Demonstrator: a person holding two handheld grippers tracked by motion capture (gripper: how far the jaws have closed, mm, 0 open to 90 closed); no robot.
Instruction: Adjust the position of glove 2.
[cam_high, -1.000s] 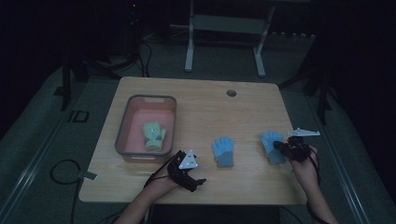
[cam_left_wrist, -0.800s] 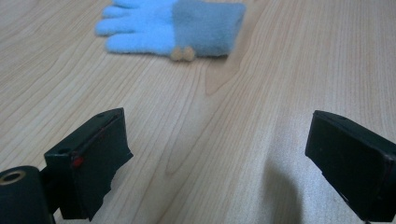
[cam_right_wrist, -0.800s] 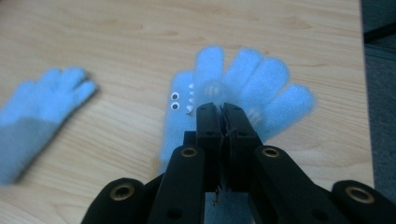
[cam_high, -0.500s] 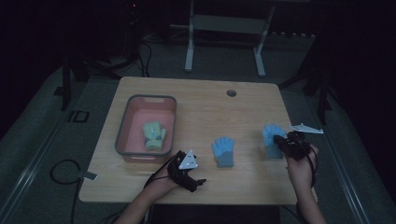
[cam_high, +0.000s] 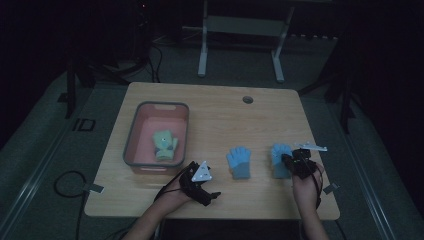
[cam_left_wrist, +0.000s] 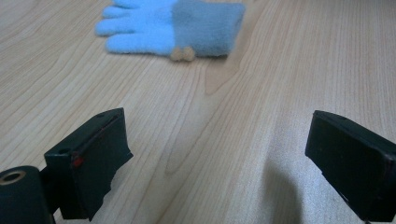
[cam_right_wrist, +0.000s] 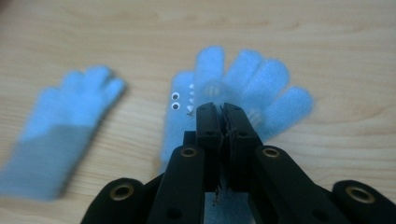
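We take the work in hand to be sorting small gloves into the pink bin (cam_high: 135, 131). The right blue glove (cam_right_wrist: 252, 88) lies flat on the table (cam_high: 215, 115), fingers pointing away from the person, near the table's right edge. The right gripper (cam_right_wrist: 222, 109) has its jaws pressed together over the glove's cuff end; in the right gripper view a thin edge of fabric appears pinched between the pads, so we judge that it grips the glove at the cuff. A cuff grip lets the glove hang or drag without bunching its fingers.

The second blue glove (cam_high: 239, 161) lies just beside the first, apart from it, in the same orientation. In the left gripper view its cuff is a greyer blue, with a small tan bobble at the cuff line.

The left gripper (cam_left_wrist: 219, 154) rests low over bare wood near the front edge, between the bin and the second glove. Its jaws stand wide apart and hold nothing; we judge it is waiting its turn.

A green glove (cam_high: 165, 145) already lies inside the bin, at the table's left.

No brand, label or writing can be read. The held glove carries small white dots and triangles resembling a face; they are decoration, not text.
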